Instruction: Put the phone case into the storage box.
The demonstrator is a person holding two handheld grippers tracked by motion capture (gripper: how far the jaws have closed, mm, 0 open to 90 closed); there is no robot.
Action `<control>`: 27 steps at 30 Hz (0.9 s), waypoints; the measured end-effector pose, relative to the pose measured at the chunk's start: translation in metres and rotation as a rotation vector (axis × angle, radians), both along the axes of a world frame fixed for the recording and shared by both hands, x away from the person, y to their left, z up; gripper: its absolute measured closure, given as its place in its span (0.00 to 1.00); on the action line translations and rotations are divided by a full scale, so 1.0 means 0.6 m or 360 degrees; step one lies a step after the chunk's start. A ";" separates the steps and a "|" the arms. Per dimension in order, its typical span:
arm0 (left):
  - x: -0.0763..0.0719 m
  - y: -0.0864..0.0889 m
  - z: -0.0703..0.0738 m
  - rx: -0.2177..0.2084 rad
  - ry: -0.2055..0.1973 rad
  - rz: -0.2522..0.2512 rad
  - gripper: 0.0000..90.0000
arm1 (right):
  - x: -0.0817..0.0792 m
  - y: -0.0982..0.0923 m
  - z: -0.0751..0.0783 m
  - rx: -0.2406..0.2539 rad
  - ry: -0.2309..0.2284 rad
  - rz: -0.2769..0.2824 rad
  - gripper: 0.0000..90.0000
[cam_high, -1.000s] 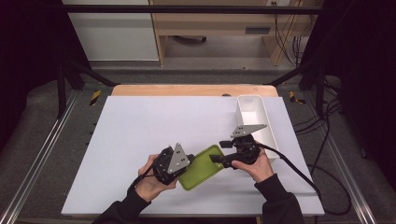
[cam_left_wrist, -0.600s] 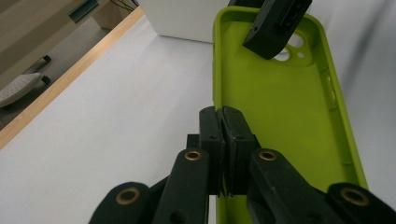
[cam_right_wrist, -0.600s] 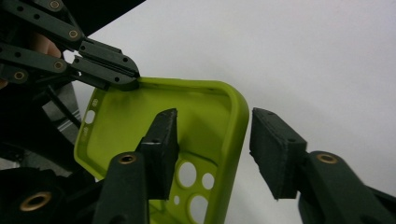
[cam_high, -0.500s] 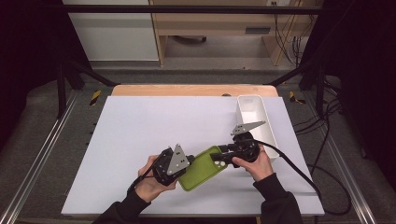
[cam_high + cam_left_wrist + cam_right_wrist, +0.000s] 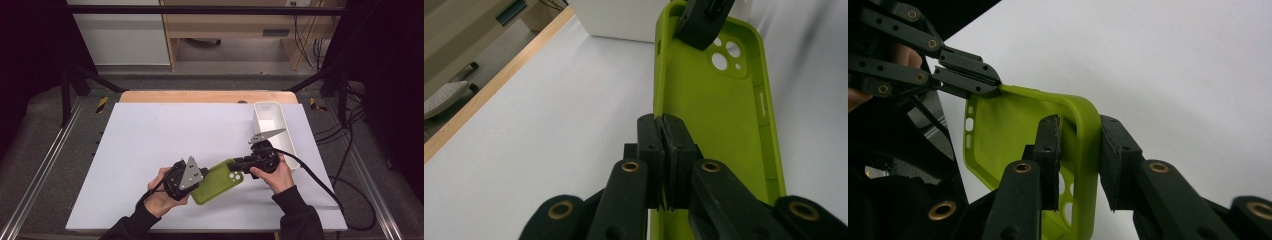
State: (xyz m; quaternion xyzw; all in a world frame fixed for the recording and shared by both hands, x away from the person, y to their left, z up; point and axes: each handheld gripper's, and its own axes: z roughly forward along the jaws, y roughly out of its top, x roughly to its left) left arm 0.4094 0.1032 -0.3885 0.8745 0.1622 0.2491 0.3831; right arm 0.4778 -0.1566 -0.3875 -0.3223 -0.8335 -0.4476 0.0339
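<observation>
While both grippers hold the green case (image 5: 216, 181) between them just above the mat (image 5: 150, 145) near its front edge, I judge it light, soft and bendy, so a grip on the rim wall suits it better than one on the thin back panel. My left gripper (image 5: 663, 145) is clamped tight on the side wall at one end. My right gripper (image 5: 1078, 150) has just been closing on the rim at the camera-hole end, its pads now at the wall on both sides. I think silicone like this twists if the two pull unevenly. Just beyond my right hand sits the white bin (image 5: 272, 125), which looks empty.
</observation>
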 end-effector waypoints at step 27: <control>0.002 -0.005 -0.011 0.0047 0.0038 -0.0024 0.97 | -0.009 -0.006 0.008 -0.0028 0.0043 0.0036 0.88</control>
